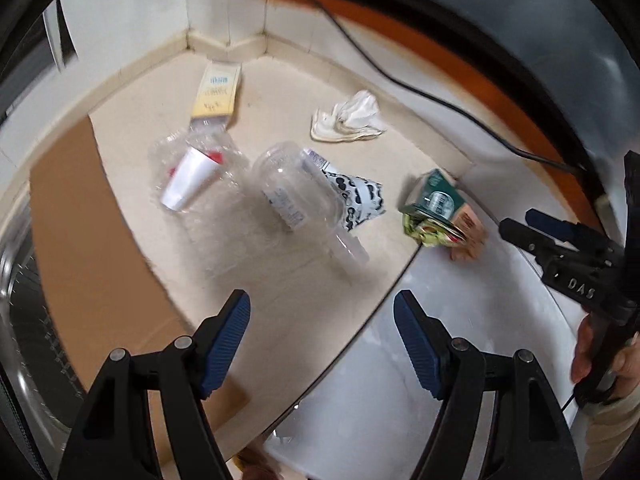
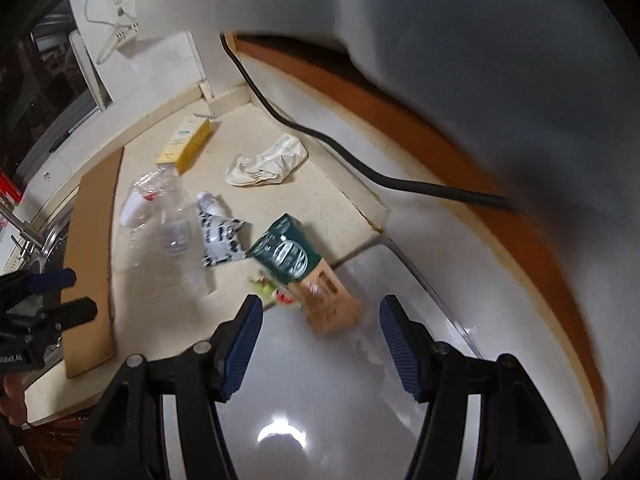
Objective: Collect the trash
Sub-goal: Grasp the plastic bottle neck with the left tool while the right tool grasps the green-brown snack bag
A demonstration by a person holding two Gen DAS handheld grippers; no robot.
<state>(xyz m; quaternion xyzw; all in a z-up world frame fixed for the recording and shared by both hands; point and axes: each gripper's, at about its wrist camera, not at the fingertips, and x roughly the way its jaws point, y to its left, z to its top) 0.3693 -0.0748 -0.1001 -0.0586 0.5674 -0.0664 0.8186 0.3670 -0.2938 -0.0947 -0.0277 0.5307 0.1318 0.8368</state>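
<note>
left wrist: steeply down, near | right wrist: same | shared: counter [image 1: 280, 300]

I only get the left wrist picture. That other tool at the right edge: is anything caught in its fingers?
Observer: No. In the right wrist view the right gripper has its fingers apart with nothing between them. The green carton lies just ahead of them.
Operator: What is on the wall up at the left? I see only a white scrap.
Observer: A socket with a white cord hanging from it.
Operator: Anything beyond the cardboard?
Observer: A red thing at the far left edge, too cut off to name.
</note>
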